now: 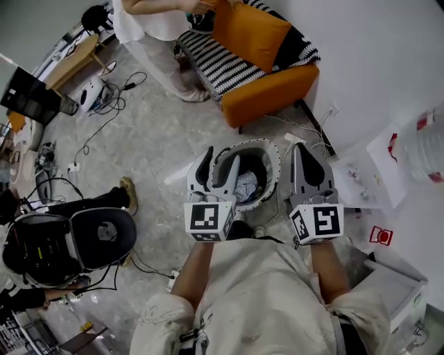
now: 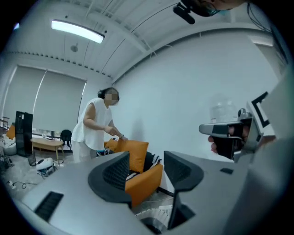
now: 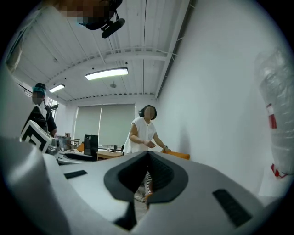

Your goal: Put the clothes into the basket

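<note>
A round white basket [image 1: 272, 154] stands on the floor just ahead of me, with crumpled pale clothes [image 1: 247, 186] lying inside. My left gripper [image 1: 218, 168] hangs over the basket's left rim, jaws apart and empty. In the left gripper view the left gripper [image 2: 146, 158] frames an orange sofa [image 2: 143, 181], and the basket's ribbed rim [image 2: 158, 215] shows below. My right gripper [image 1: 302, 157] is just right of the basket, jaws pressed together with nothing between them. The right gripper [image 3: 147, 156] points level across the room.
A person [image 1: 156, 21] stands at the orange sofa [image 1: 267, 93] with striped cover, handling an orange cushion [image 1: 251, 31]. Cables [image 1: 104, 114] trail over the floor. A black chair [image 1: 104, 236] sits left. A white table [image 1: 378, 166] and a white box [image 1: 395, 291] stand right.
</note>
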Motion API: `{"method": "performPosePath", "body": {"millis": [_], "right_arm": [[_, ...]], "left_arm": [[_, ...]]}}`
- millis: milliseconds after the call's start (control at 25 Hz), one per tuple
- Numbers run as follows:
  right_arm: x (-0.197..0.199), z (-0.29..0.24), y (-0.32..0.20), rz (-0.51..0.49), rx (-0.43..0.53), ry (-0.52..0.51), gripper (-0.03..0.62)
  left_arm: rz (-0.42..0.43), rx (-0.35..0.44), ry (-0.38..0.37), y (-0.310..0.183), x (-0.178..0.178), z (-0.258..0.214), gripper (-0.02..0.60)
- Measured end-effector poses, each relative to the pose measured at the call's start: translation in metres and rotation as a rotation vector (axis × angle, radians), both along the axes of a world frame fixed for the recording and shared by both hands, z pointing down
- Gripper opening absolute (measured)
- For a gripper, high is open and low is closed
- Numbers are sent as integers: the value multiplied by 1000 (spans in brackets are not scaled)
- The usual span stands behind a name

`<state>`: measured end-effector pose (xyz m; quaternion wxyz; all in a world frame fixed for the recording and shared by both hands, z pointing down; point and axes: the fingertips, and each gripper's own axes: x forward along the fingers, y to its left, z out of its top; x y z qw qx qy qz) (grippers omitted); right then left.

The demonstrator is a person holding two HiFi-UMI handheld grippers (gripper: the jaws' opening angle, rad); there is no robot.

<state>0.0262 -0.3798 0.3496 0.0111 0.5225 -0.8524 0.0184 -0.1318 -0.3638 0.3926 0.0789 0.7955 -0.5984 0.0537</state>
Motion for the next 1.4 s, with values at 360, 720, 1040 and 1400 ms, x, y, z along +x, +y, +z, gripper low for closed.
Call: {"method": "performPosePath", "body": {"millis": [360,720,1040,1400], "right_arm": [[9,-39,-1,29,89,-27,-12],[-3,-43,-1,16,99,-20,-12],[-5,-44,-3,19,105,-5,-12],[-15,-41,-6,15,102,19,-12]], "left_arm": [[-47,199,-40,12,-18,-73,209],[-99,244,-60,13,-30,-87,70],[-104,228,-55,9,-33,-84,6],[-98,224,-60,6,-38,-83,7]]}}
